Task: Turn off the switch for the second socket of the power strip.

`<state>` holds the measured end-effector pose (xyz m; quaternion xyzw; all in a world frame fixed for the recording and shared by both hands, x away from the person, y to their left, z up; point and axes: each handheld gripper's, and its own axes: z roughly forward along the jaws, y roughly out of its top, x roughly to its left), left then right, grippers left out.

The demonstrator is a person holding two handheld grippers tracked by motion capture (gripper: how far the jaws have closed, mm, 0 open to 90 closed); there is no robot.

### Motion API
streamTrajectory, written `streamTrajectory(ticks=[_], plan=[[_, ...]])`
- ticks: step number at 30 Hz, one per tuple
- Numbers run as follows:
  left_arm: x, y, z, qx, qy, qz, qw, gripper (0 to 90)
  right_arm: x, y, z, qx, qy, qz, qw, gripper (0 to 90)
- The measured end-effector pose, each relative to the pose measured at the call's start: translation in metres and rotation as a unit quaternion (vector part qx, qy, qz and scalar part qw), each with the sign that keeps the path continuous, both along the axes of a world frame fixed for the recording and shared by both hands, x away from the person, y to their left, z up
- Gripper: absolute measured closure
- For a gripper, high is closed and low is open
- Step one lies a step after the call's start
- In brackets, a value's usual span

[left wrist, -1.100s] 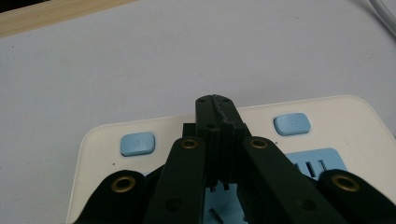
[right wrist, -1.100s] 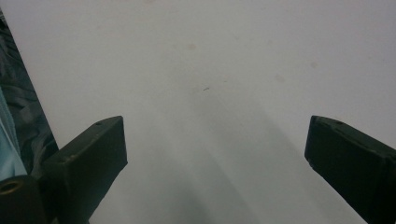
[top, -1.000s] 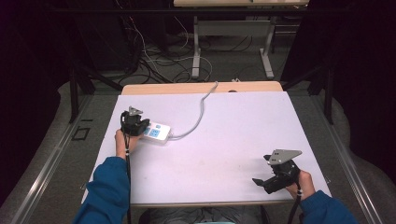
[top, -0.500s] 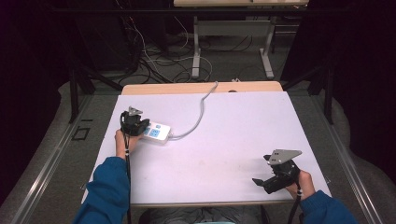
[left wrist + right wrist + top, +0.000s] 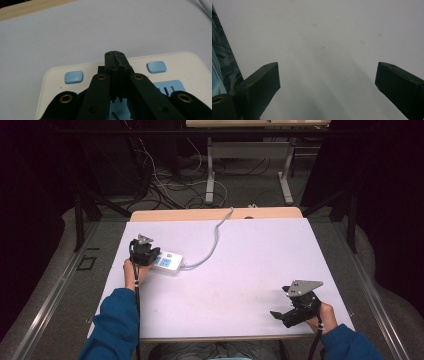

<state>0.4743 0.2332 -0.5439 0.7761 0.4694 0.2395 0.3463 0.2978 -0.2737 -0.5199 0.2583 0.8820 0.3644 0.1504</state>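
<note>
- Nothing has shifted: left tongs [image 5: 115, 56], clenched and empty, still rest over the power strip [image 5: 175, 62] between its blue buttons [image 5: 73, 77].
- Right tongs [image 5: 327, 82] stay released over bare bench [image 5: 240, 270]; pressing a switch seems pending.

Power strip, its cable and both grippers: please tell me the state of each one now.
power strip: flat on the table, nothing plugged into the sockets that show.
cable: attached to the strip, trailing over the far table edge.
left gripper: shut, tips over the strip between two blue buttons.
right gripper: open, nothing between the jaws.
</note>
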Motion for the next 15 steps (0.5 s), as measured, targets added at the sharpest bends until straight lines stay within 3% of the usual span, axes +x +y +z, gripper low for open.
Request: streamTrajectory(ticks=[15], plan=[[0.0002, -0.0013, -0.0002, 0.003, -0.003, -0.002, 1.0, 90.0, -0.0006, 0.0, 0.0003, 0.0, -0.001, 0.0, 1.0, 5.3]])
